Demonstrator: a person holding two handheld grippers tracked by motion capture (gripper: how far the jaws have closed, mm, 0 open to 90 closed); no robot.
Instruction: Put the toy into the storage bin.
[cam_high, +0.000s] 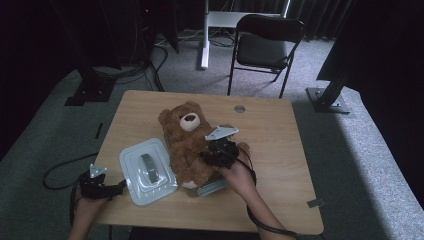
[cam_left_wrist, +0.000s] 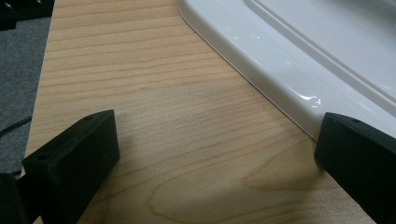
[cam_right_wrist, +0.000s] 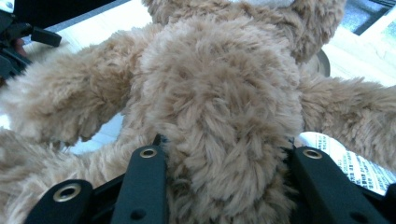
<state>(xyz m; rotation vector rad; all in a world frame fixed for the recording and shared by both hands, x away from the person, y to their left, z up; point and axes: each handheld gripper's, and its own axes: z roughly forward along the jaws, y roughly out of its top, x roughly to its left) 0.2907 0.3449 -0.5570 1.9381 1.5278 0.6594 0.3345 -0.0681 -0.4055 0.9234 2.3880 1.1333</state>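
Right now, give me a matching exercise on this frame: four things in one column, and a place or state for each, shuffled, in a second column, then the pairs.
Things
1. teddy bear
2. white lid
3. left gripper
4. right gripper

Places or states
A. jaws open over bare wood at the lid's edge
B. lies flat on the table, left of the bear
C. jaws closed on the bear's belly
D. lies on its back, head toward the far edge

Pairs: 1-D, 2-B, 3-A, 4-C
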